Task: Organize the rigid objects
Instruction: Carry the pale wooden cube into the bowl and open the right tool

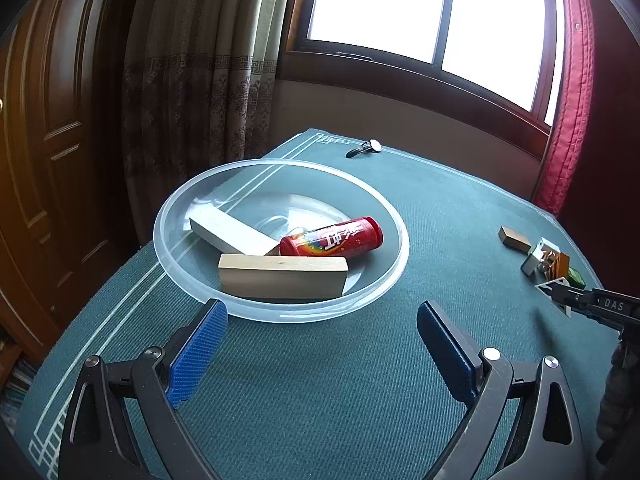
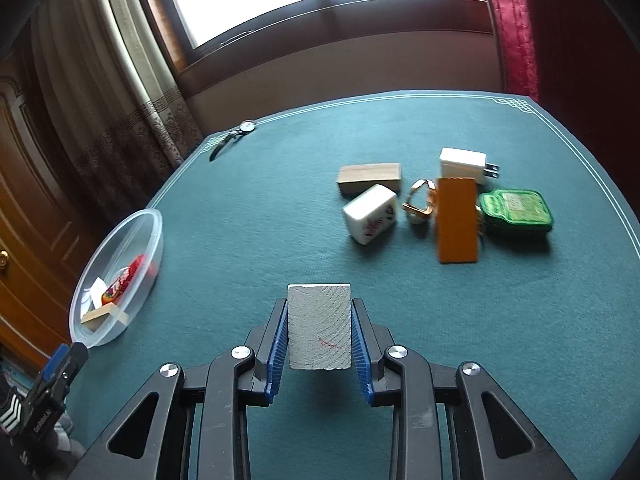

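Observation:
A clear plastic bowl (image 1: 384, 288) sits on the green table mat and holds two pale wooden blocks (image 1: 282, 276) and a red can (image 1: 332, 238). My left gripper (image 1: 320, 316) stands open just in front of the bowl's near rim, nothing between its blue pads. My right gripper (image 2: 319, 312) is shut on a grey-white wooden block (image 2: 319, 326), held above the mat. Farther right lie a brown wooden block (image 2: 369, 174), a white mahjong tile (image 2: 370, 214), an orange block (image 2: 457, 220), a white charger plug (image 2: 464, 164), a gold ring-like piece (image 2: 418, 200) and a green tin (image 2: 516, 210).
A wristwatch (image 1: 365, 148) lies near the mat's far edge. The bowl (image 2: 152, 224) shows at the left in the right wrist view. Behind the table are a window, curtains, a wooden door at left and a red curtain at right. Open mat lies between bowl and clutter.

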The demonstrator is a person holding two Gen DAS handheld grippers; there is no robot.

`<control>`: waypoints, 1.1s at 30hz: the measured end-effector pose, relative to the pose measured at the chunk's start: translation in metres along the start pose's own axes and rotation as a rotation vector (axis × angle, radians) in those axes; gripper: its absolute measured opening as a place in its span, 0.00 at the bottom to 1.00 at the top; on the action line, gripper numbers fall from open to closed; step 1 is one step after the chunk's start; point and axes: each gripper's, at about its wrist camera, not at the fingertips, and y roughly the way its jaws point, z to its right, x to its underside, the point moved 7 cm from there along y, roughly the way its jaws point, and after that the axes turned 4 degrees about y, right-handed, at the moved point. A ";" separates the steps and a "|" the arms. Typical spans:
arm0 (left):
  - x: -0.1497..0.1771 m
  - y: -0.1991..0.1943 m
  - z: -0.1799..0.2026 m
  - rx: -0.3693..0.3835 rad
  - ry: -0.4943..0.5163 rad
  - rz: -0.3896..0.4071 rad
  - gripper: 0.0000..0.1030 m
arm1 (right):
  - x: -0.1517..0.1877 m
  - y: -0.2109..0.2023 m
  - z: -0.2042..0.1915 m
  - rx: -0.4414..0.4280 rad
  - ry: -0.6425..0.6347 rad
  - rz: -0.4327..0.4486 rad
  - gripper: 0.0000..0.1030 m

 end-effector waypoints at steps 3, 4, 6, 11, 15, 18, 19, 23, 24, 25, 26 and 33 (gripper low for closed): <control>0.000 0.000 -0.002 0.013 -0.014 0.000 0.94 | -0.005 0.006 -0.027 -0.036 -0.035 -0.004 0.30; 0.000 0.000 -0.003 0.018 -0.020 -0.001 0.94 | -0.006 0.007 -0.036 -0.053 -0.043 -0.009 0.30; 0.000 0.000 -0.005 0.026 -0.033 -0.002 0.94 | -0.008 0.009 -0.054 -0.087 -0.060 -0.016 0.30; 0.002 0.000 -0.009 0.041 -0.058 -0.008 0.94 | -0.009 0.010 -0.104 -0.167 -0.141 -0.035 0.31; 0.003 0.000 -0.014 0.048 -0.084 -0.013 0.94 | -0.005 0.015 -0.140 -0.203 -0.217 -0.061 0.31; 0.003 -0.001 -0.017 0.053 -0.101 -0.011 0.94 | -0.002 0.022 -0.158 -0.213 -0.262 -0.087 0.31; 0.003 -0.001 -0.018 0.055 -0.106 -0.009 0.94 | 0.000 0.025 -0.163 -0.211 -0.277 -0.098 0.31; 0.004 0.001 -0.022 0.064 -0.128 -0.018 0.94 | 0.005 0.034 -0.180 -0.207 -0.343 -0.135 0.31; 0.004 0.002 -0.023 0.066 -0.134 -0.022 0.94 | 0.006 0.035 -0.184 -0.201 -0.365 -0.141 0.31; 0.005 0.003 -0.024 0.068 -0.141 -0.026 0.94 | 0.007 0.037 -0.188 -0.195 -0.386 -0.149 0.31; 0.005 0.004 -0.025 0.070 -0.147 -0.031 0.94 | 0.008 0.038 -0.191 -0.188 -0.406 -0.157 0.31; 0.007 0.008 -0.029 0.079 -0.173 -0.053 0.94 | 0.011 0.056 -0.202 -0.156 -0.482 -0.235 0.31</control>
